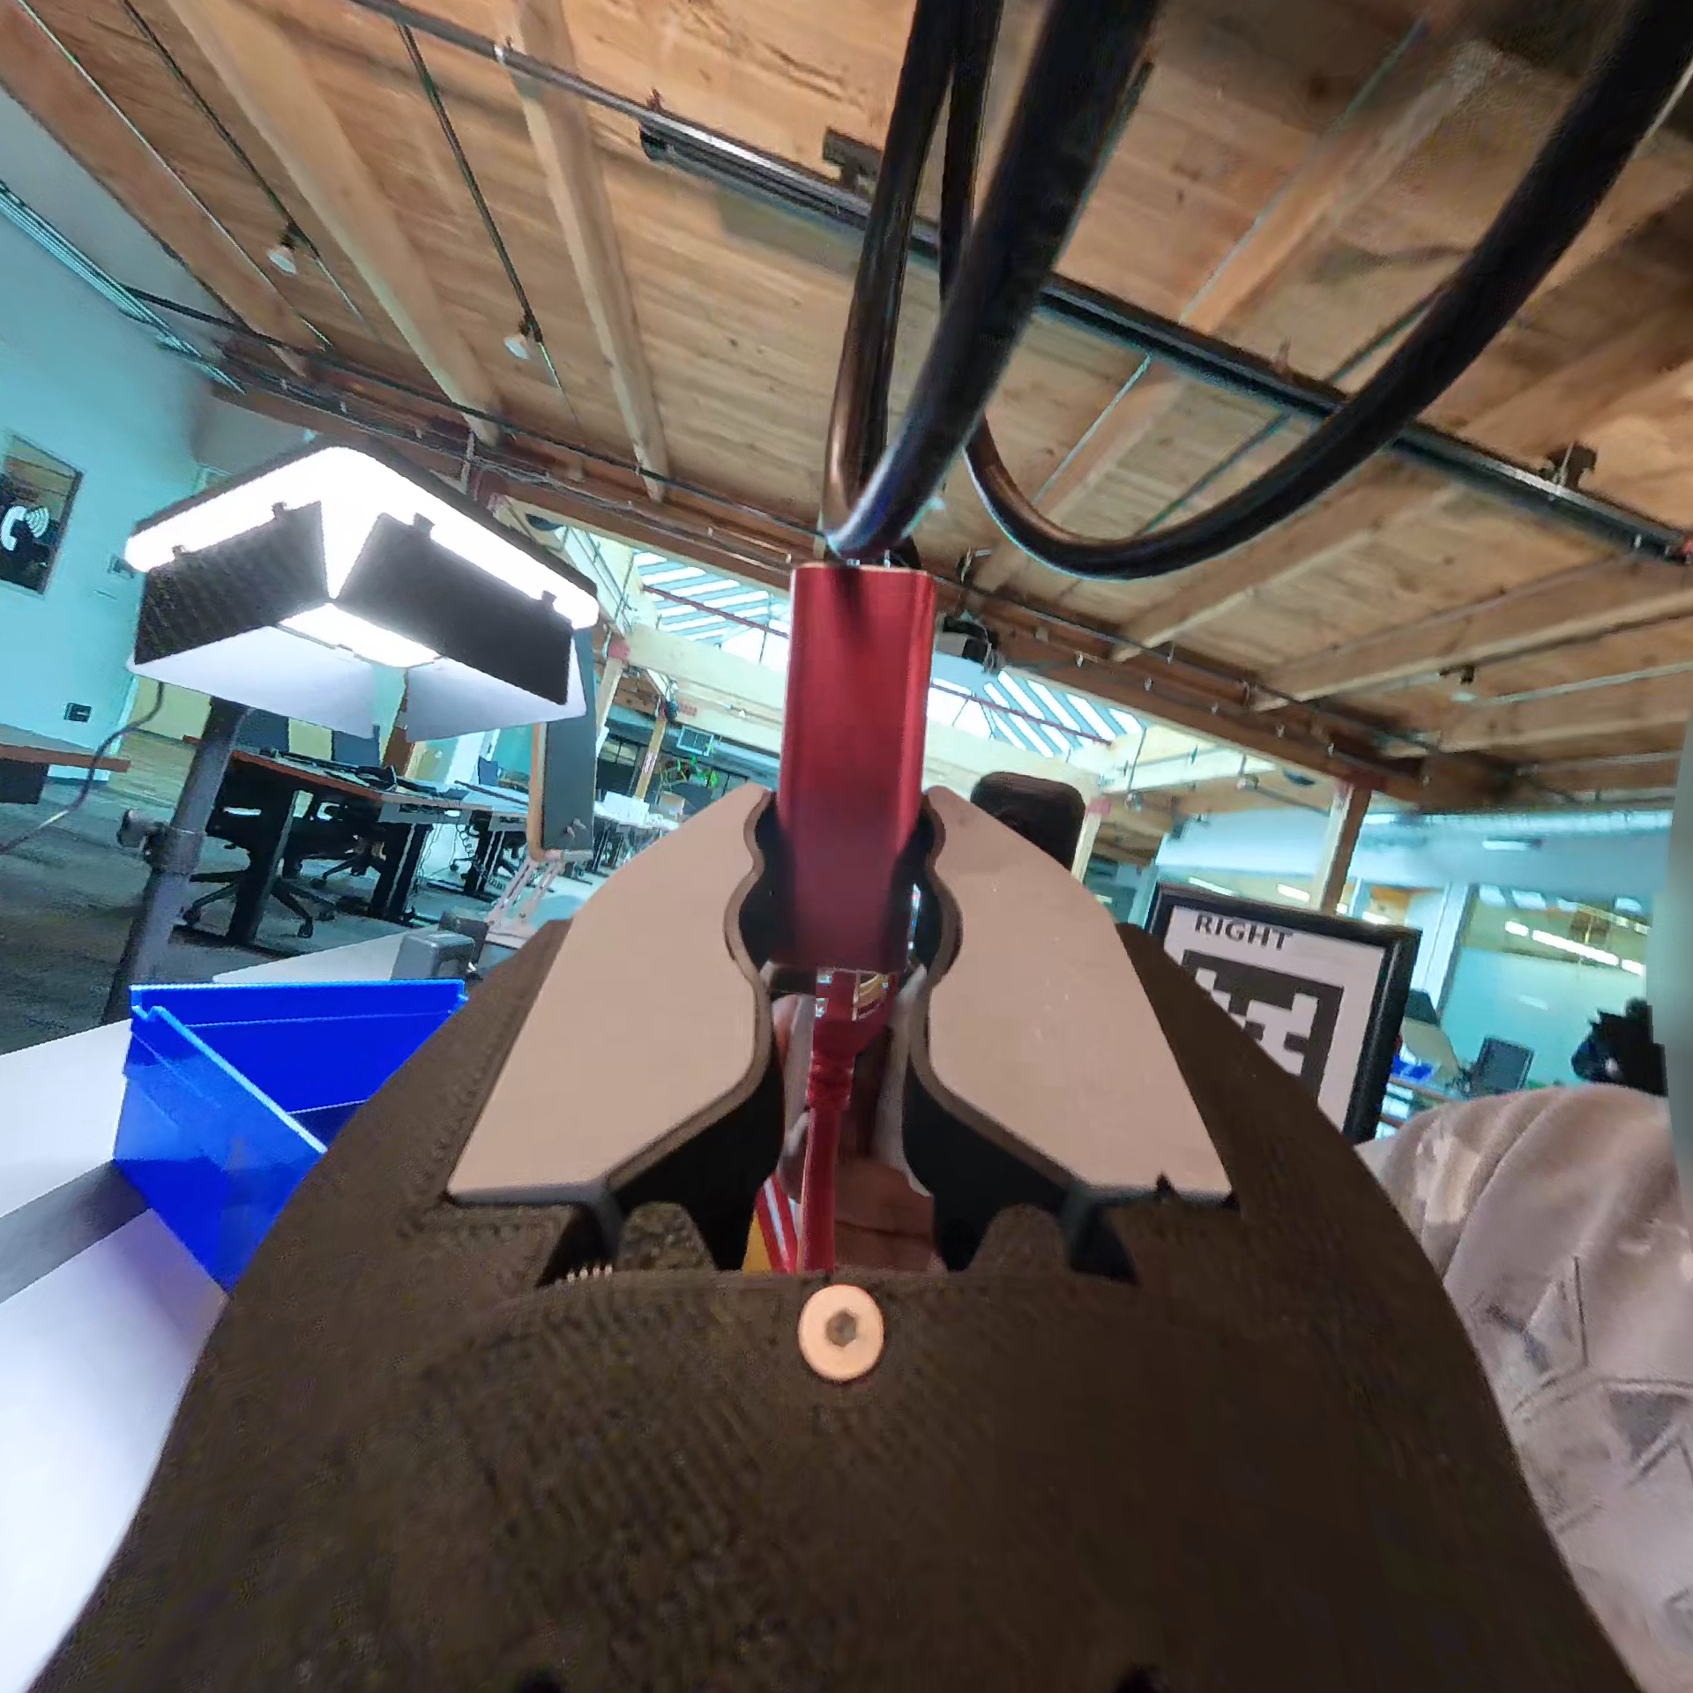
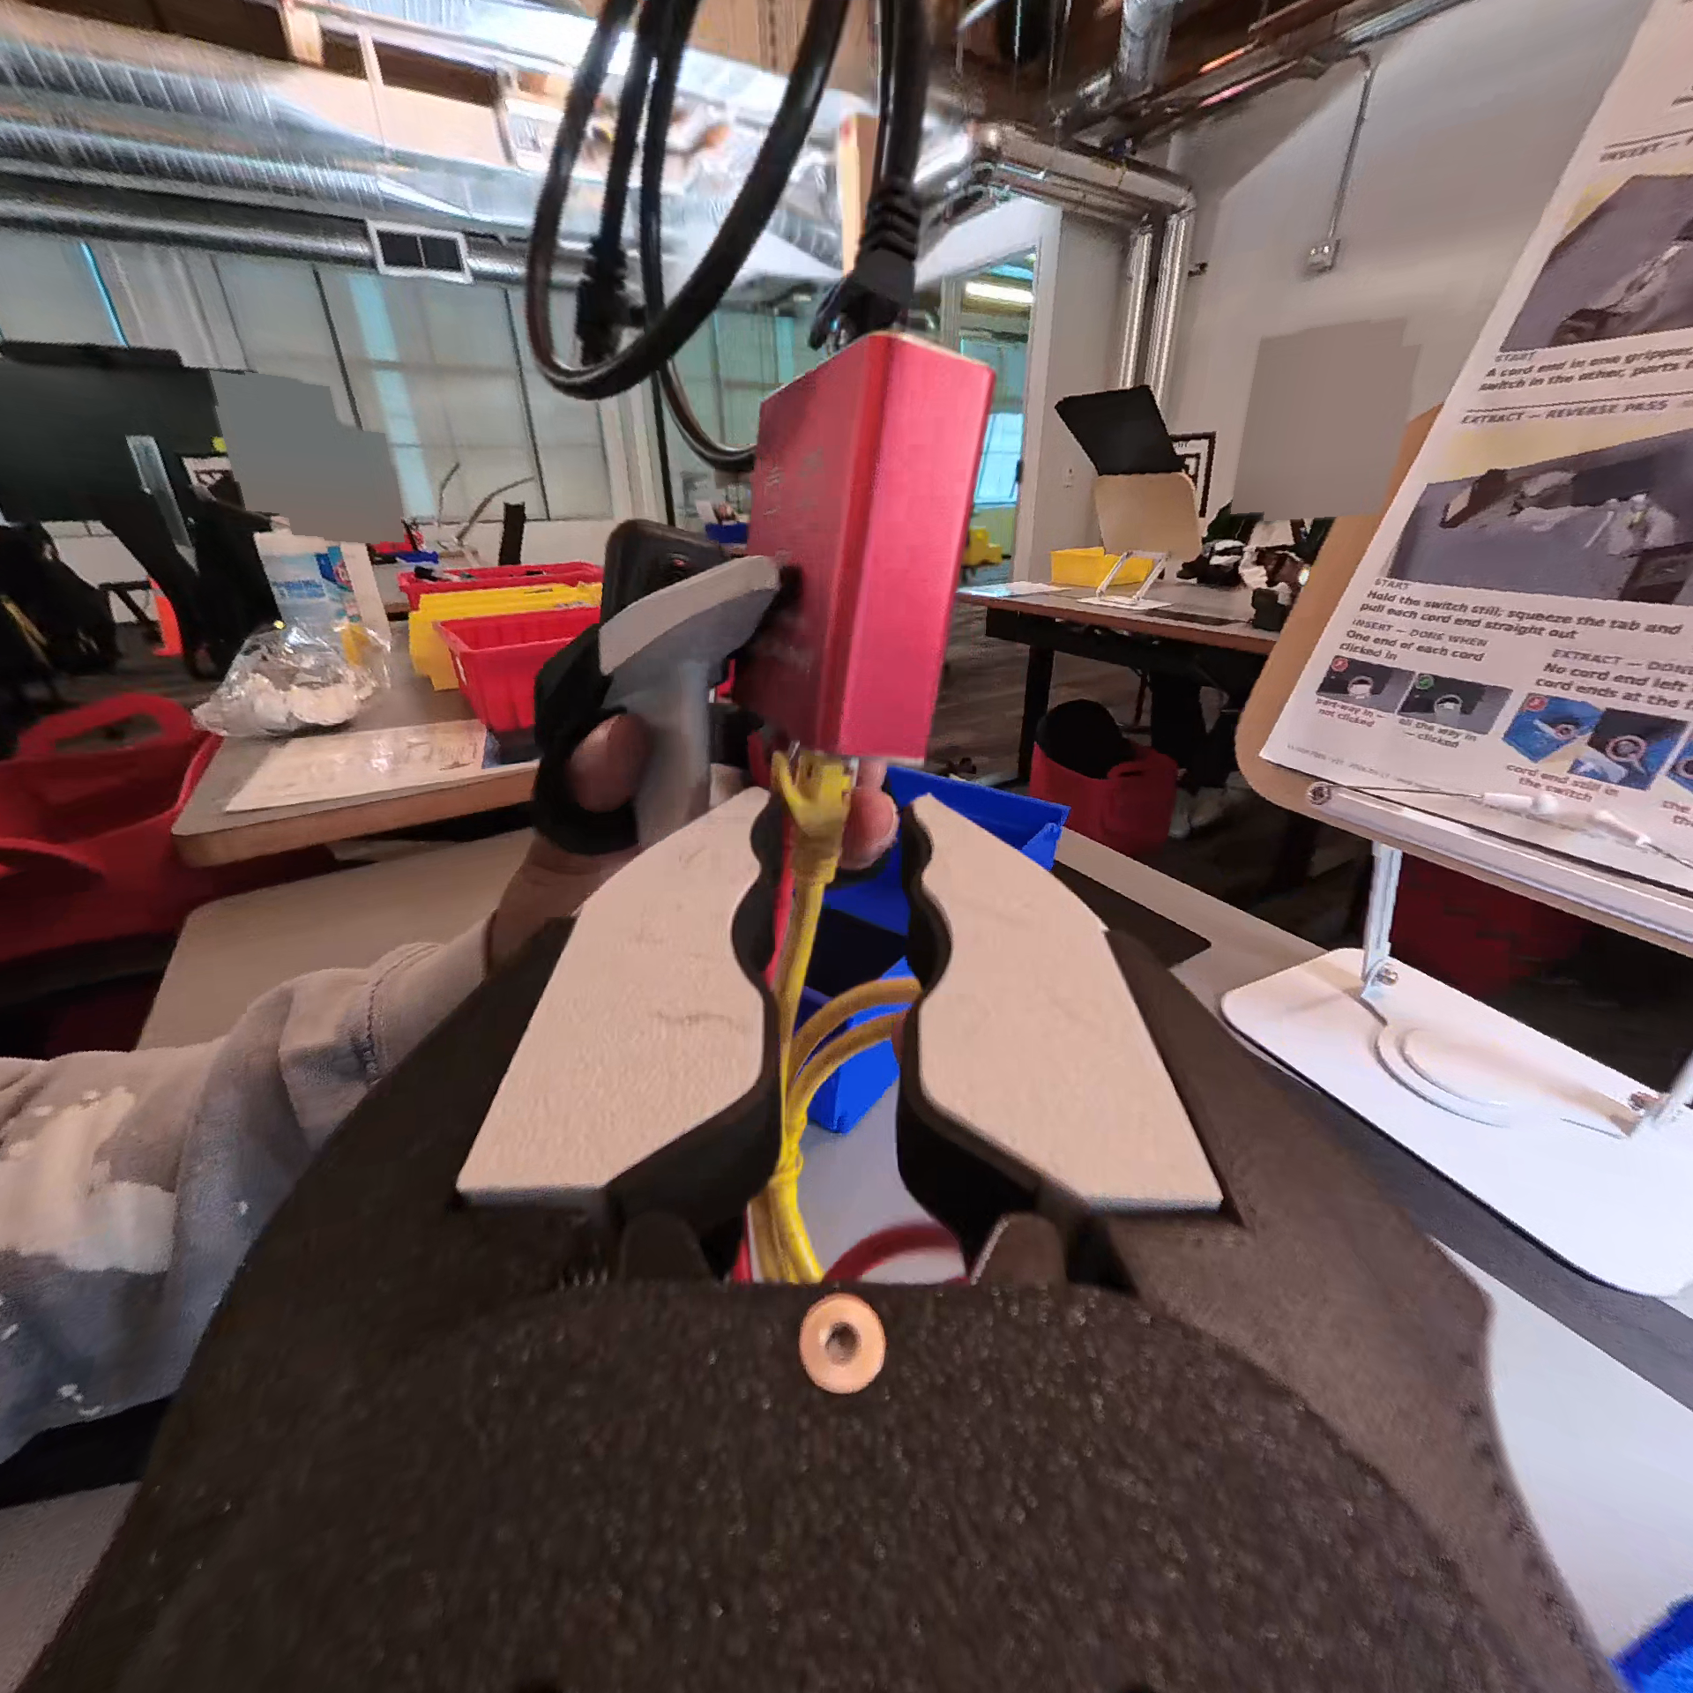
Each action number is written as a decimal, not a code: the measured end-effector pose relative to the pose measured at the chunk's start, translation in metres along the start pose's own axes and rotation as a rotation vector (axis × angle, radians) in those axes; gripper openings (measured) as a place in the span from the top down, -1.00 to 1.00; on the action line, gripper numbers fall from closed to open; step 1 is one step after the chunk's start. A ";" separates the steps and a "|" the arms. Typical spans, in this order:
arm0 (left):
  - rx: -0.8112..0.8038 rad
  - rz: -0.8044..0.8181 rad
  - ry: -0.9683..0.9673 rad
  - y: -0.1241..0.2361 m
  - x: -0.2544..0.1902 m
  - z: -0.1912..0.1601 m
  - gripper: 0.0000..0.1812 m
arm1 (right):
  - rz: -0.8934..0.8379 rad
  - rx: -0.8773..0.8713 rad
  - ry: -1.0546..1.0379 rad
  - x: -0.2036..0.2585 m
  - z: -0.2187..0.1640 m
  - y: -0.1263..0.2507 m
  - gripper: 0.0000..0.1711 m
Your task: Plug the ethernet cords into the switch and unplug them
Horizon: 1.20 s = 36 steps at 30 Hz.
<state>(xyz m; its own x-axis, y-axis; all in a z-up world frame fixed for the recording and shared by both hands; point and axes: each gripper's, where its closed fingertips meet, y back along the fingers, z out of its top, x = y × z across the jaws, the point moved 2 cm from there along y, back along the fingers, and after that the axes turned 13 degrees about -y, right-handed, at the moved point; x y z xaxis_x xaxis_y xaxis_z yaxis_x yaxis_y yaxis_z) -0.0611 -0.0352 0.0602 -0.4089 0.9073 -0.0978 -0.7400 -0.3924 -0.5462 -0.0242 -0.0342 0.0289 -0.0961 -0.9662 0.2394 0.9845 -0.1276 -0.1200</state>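
My left gripper [image 1: 847, 806] is shut on the red switch [image 1: 857, 733] and holds it upright in the air. Black cords [image 1: 916, 321] loop out of its top end. A red ethernet cord [image 1: 829, 1099] is plugged into its bottom end. In the right wrist view the switch [image 2: 870, 550] stands just past my right gripper [image 2: 838, 806], whose jaws are apart. A yellow ethernet cord [image 2: 806, 925] runs between them without being pinched. Its yellow plug [image 2: 815, 797] sits at the switch's bottom ports. The left gripper's finger [image 2: 687, 632] presses on the switch's side.
A blue bin [image 2: 971, 815] sits on the white table below the switch; it also shows in the left wrist view [image 1: 275, 1081]. An instruction sheet on a stand [image 2: 1512, 550] with a white base [image 2: 1466, 1081] is at the right. Red and yellow bins [image 2: 513, 641] are on a table behind.
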 end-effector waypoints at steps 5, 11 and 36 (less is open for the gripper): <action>0.014 -0.018 -0.007 -0.004 -0.007 -0.001 0.70 | 0.139 0.008 -0.083 0.007 0.000 0.002 0.83; 0.040 -0.034 -0.026 -0.007 -0.012 -0.002 0.70 | 0.230 0.022 -0.149 0.011 0.000 0.005 0.84; -0.096 0.002 -0.098 -0.017 -0.028 0.003 0.70 | 0.329 -0.143 -0.143 0.018 0.014 0.014 0.83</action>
<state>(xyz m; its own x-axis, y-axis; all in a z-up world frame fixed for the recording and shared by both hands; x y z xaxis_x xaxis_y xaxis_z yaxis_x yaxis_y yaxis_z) -0.0387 -0.0539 0.0747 -0.4637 0.8857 -0.0202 -0.6868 -0.3738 -0.6233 -0.0103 -0.0505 0.0454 0.2525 -0.9210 0.2968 0.9280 0.1436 -0.3439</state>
